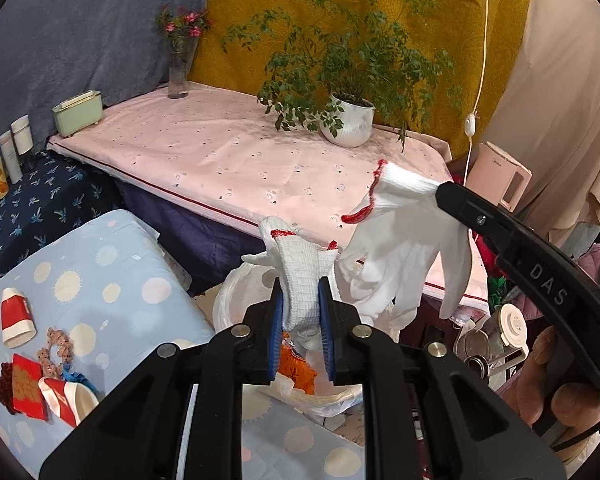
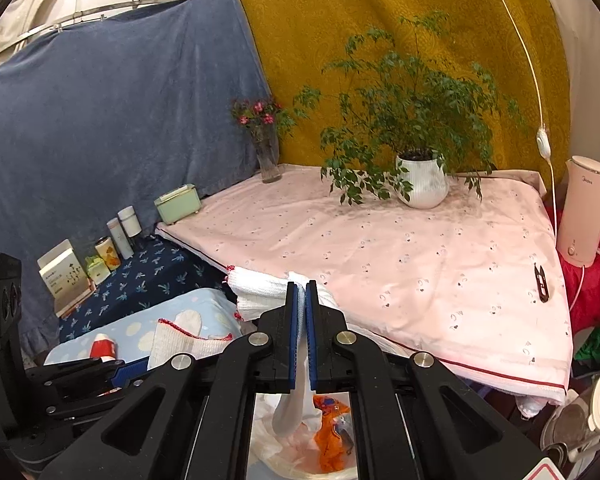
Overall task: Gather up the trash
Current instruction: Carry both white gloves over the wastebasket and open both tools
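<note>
Above the white trash bag (image 1: 236, 292), at near centre: two knit work gloves carried, one per tong. Left gripper (image 1: 301, 320) clenched on the ribbed cuff of the left glove (image 1: 300, 276); blue pads pressed against both sides of the knit, red-edged cuff standing above them. Right gripper (image 2: 302, 320) clenched on the right glove (image 1: 404, 248), pads almost touching with only thin fabric between, fingers of the glove dangling below toward the bag mouth. Orange wrapper (image 2: 332, 432) already lying inside the bag.

Possible faults:
- Drop outside the bag. Cause: release while the glove hangs over the rim rather than over the opening; soft plastic rim likely to fold under a falling glove.
- Snagging. Cause: looped cotton knit catching on the ribbed pads at release, so the glove clings instead of falling.
- Collision of the two tongs. Cause: both held close together over one narrow opening.
- Remaining trash overlooked. Red-and-white tube (image 1: 17, 316) and red packet (image 1: 28, 392) lying on the dotted blue cloth (image 1: 112, 280) at near left, well apart from the bag.

Materials: gloves of white cotton knit, limp, ribbed at the cuff, red overlock stitching at the edge. Bag of thin, crinkled, translucent film. Gripper bodies of rigid black plastic, pads of blue ridged rubber. Pink tablecloth (image 2: 420, 264) beyond, smooth, small printed motifs.
</note>
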`<state>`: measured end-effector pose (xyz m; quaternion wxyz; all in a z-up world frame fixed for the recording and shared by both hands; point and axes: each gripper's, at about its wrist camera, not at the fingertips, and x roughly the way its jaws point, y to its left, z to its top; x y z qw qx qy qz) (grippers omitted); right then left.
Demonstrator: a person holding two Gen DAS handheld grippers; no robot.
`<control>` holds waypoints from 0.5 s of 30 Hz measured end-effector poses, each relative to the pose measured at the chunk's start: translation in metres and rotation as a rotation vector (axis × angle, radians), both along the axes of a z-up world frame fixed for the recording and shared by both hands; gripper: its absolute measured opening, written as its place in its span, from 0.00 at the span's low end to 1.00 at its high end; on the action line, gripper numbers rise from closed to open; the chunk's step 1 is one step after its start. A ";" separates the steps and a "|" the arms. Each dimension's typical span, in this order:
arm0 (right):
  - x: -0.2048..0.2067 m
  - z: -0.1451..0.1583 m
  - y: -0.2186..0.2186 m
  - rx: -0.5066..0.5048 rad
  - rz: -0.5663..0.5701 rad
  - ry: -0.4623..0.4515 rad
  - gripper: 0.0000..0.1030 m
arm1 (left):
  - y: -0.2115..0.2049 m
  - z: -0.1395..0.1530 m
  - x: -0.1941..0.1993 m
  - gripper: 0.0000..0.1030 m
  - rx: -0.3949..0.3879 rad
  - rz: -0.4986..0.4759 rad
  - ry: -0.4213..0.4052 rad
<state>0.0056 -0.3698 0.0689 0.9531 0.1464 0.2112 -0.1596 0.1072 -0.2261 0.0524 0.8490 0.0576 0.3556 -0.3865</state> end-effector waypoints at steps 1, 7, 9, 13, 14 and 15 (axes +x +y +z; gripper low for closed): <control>0.001 -0.002 -0.002 0.002 -0.002 0.002 0.05 | -0.003 -0.002 0.000 0.16 0.005 -0.006 -0.001; 0.007 -0.008 -0.008 0.001 -0.010 0.018 0.05 | -0.017 -0.009 0.004 0.17 0.019 -0.015 0.006; 0.010 -0.009 -0.009 -0.004 -0.017 0.023 0.08 | -0.018 -0.009 0.005 0.21 0.013 -0.012 -0.003; 0.010 -0.011 -0.013 0.003 -0.042 0.009 0.32 | -0.016 -0.007 0.005 0.55 0.007 0.016 -0.031; 0.010 -0.011 -0.013 0.005 -0.045 0.006 0.34 | -0.015 -0.007 0.006 0.60 0.011 0.020 -0.036; 0.010 -0.011 -0.013 0.008 -0.046 0.006 0.35 | -0.014 -0.007 0.006 0.61 0.012 0.024 -0.039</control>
